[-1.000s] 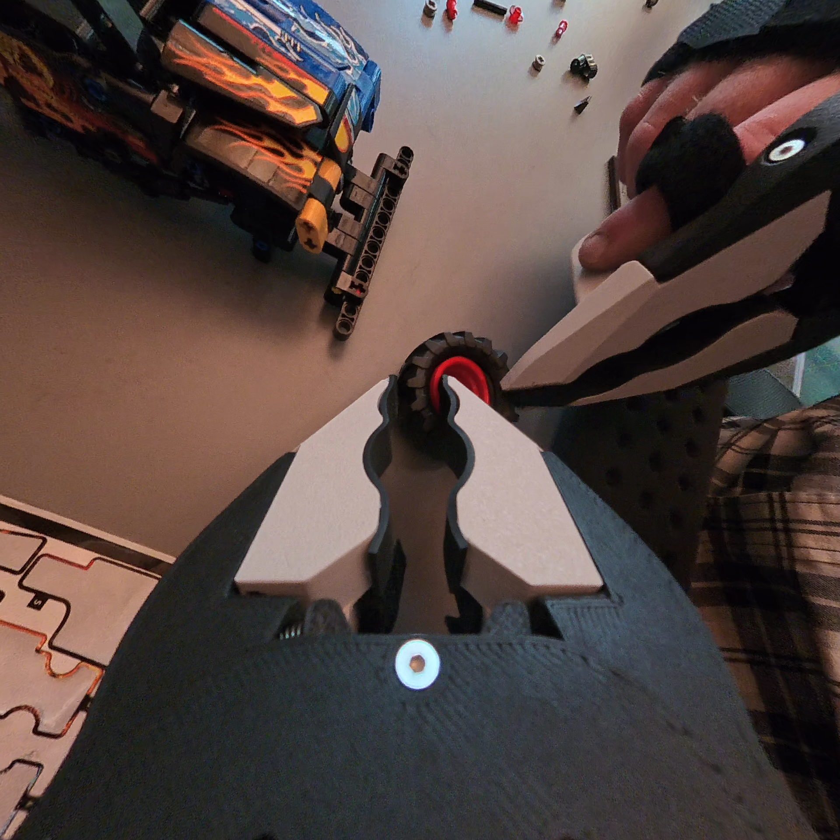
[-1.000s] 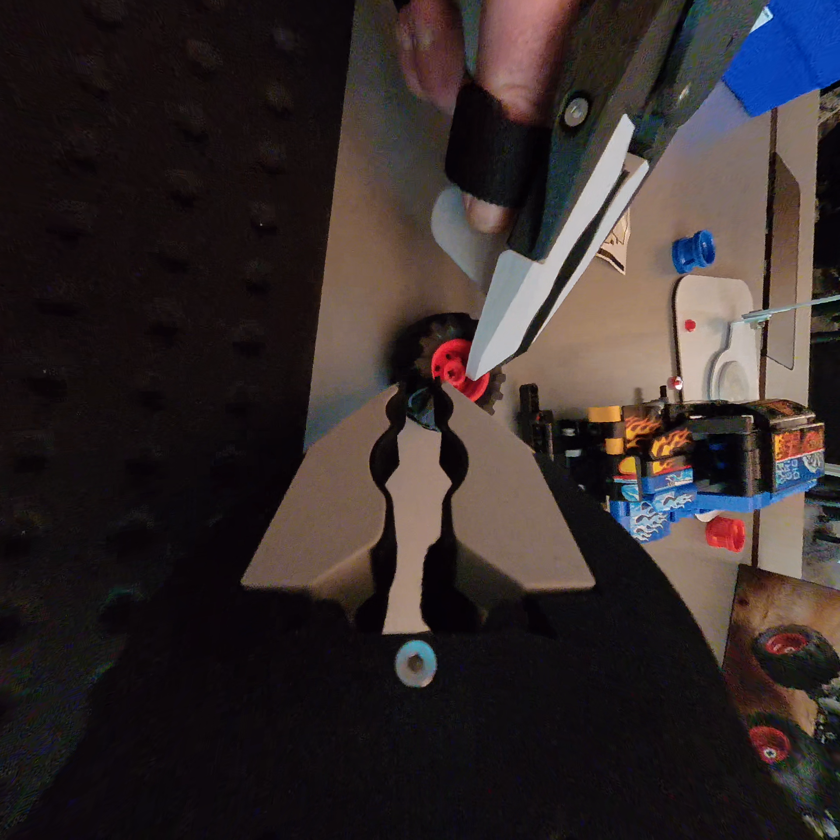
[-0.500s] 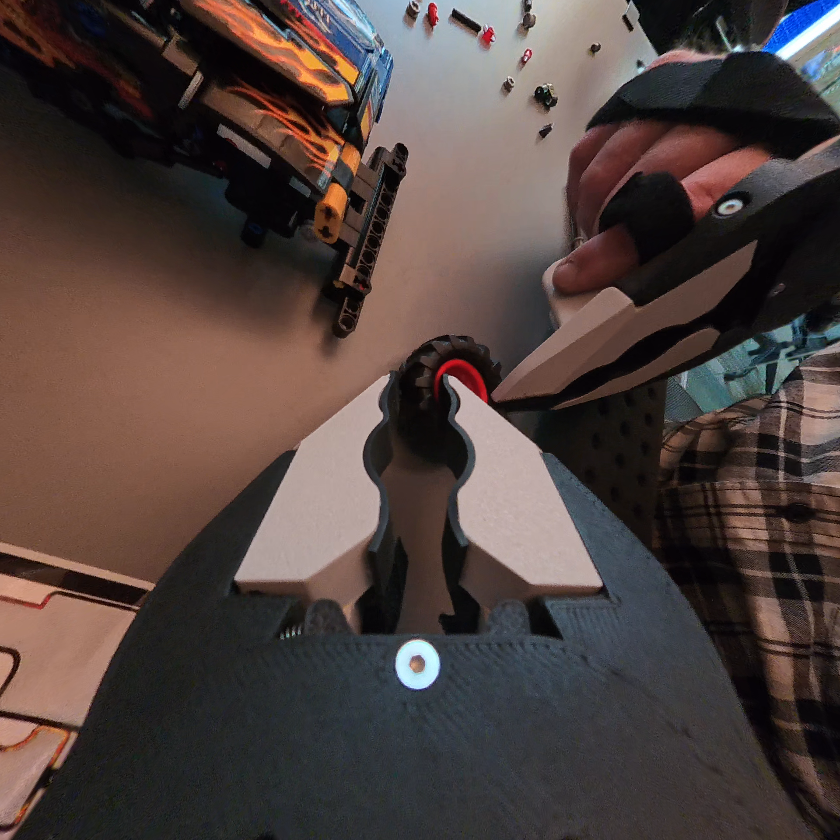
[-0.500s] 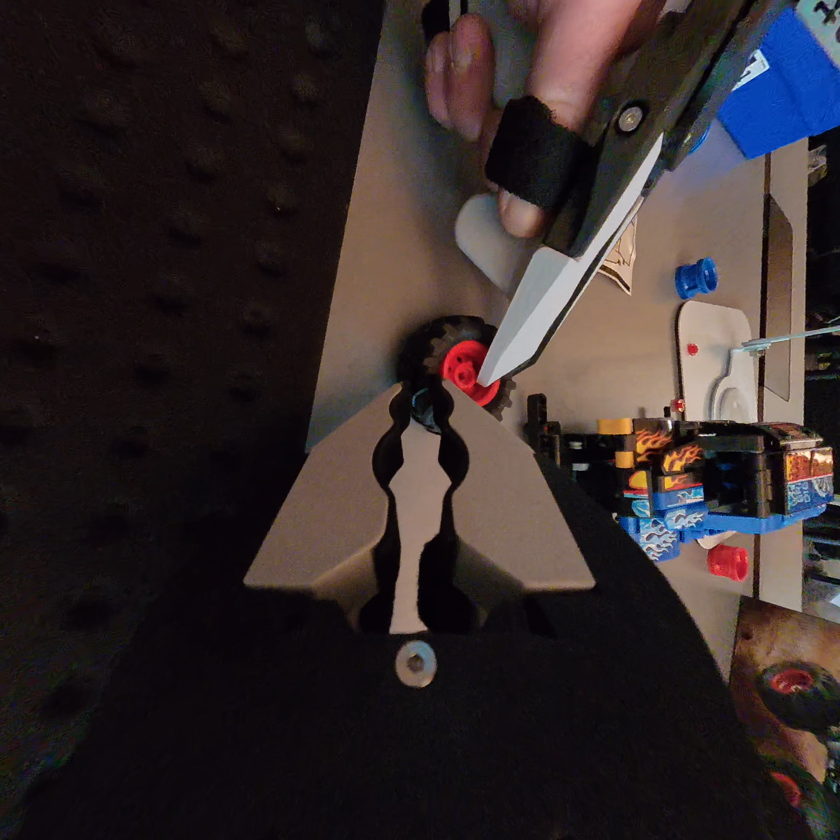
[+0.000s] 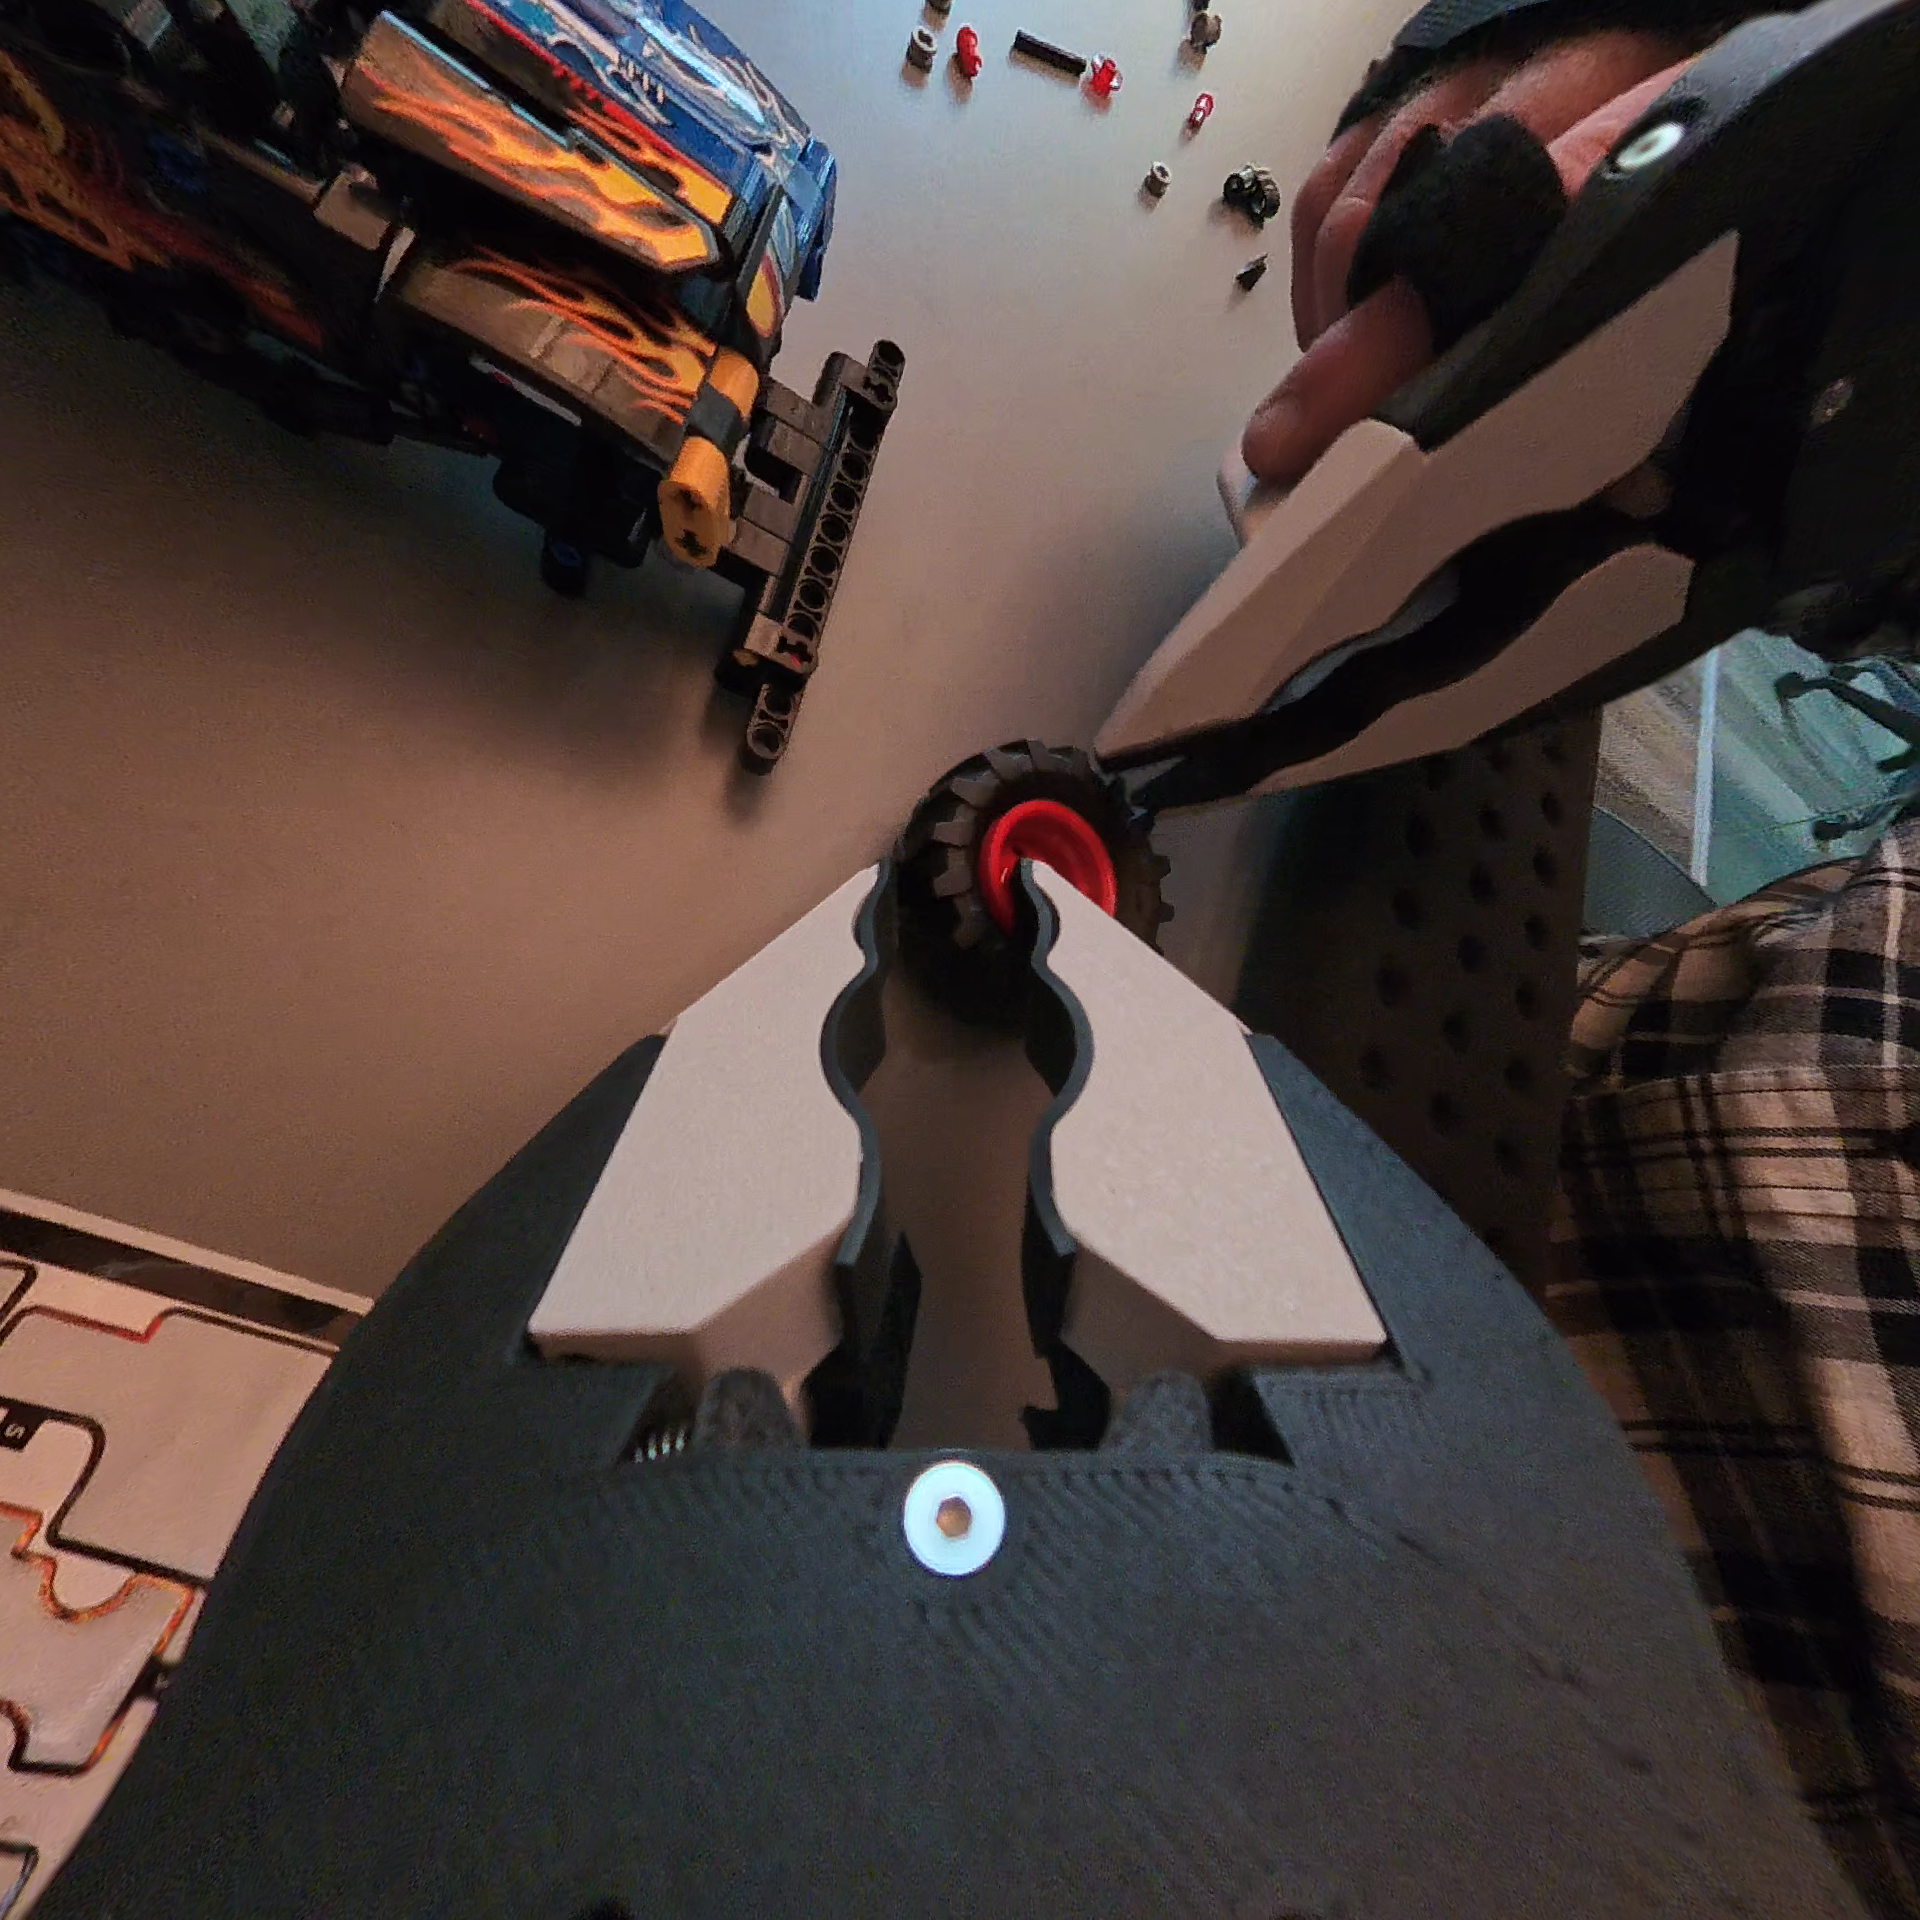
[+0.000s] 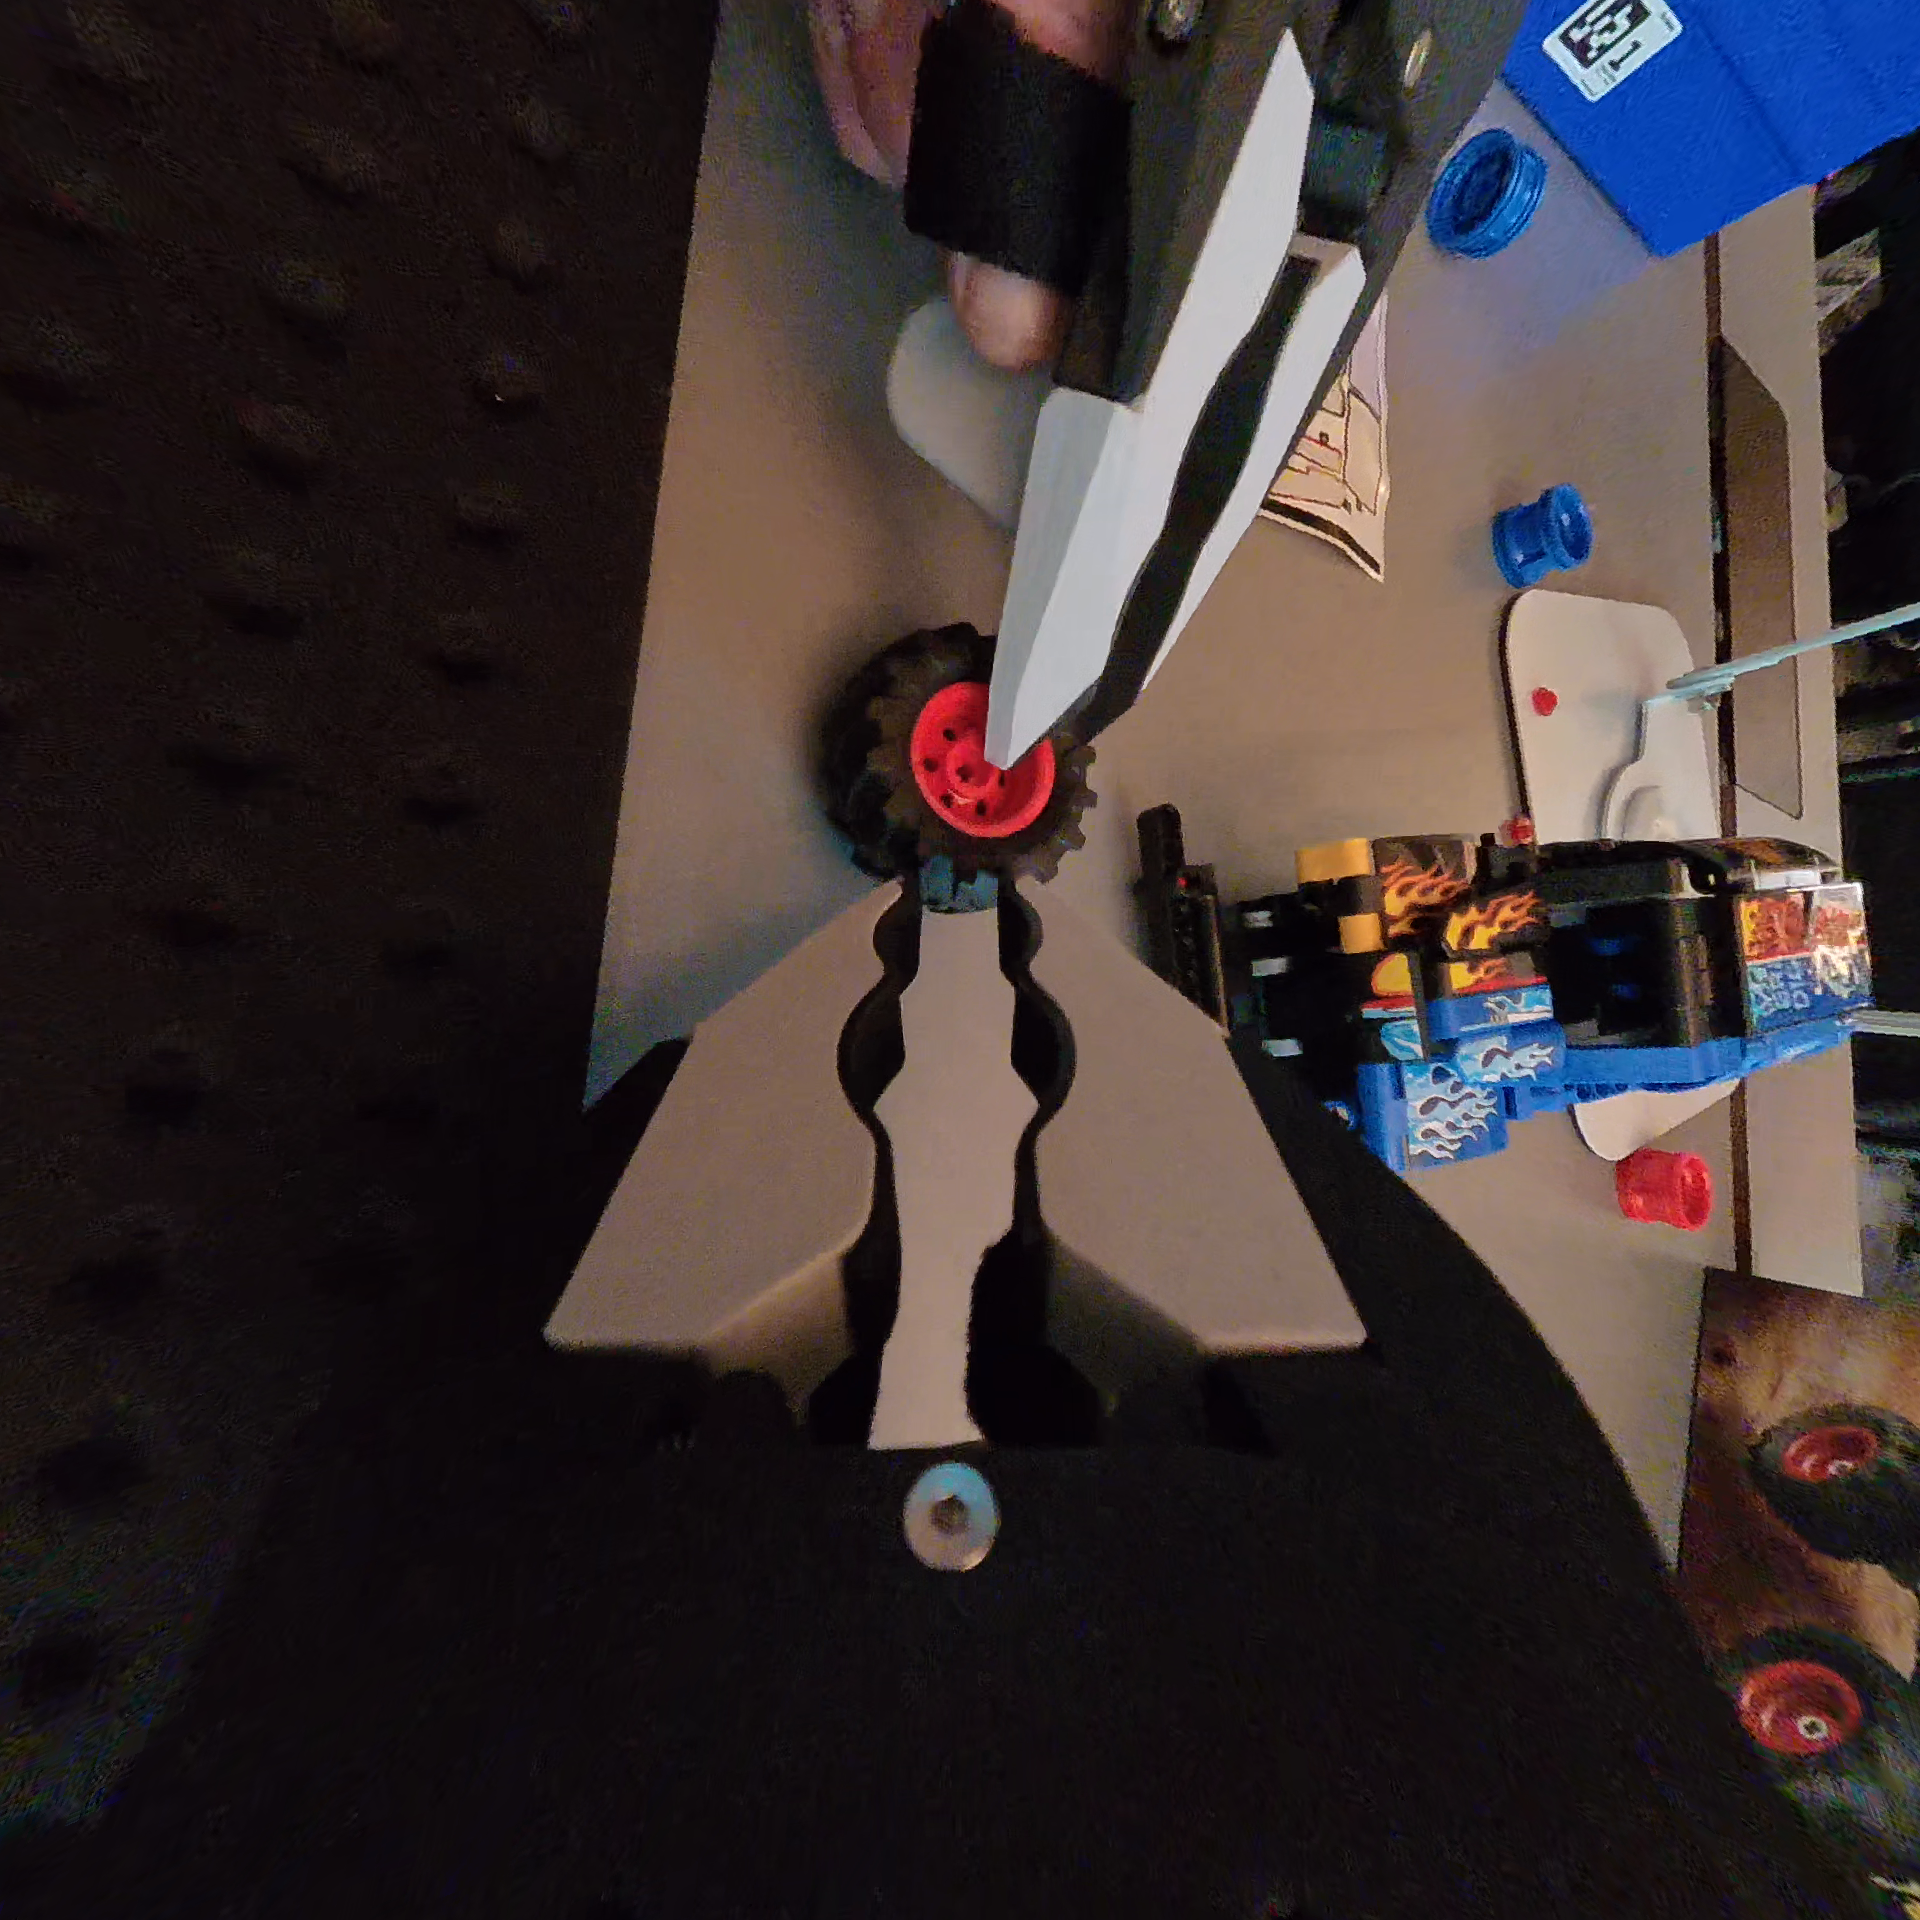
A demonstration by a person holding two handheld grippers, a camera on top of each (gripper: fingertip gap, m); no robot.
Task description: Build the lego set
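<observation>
Left gripper pinching wheel, same as before. Right gripper nipping blue pin at wheel's back, pushed closer. Near bench edge. Almost joined.

My left fingers cover the lower part of the wheel. The truck is cut by the frame edge at 10 o'clock. Small parts at 12 are too tiny to identify. In the right view, the blue piece at my fingertips is mostly hidden, shape unclear.
</observation>
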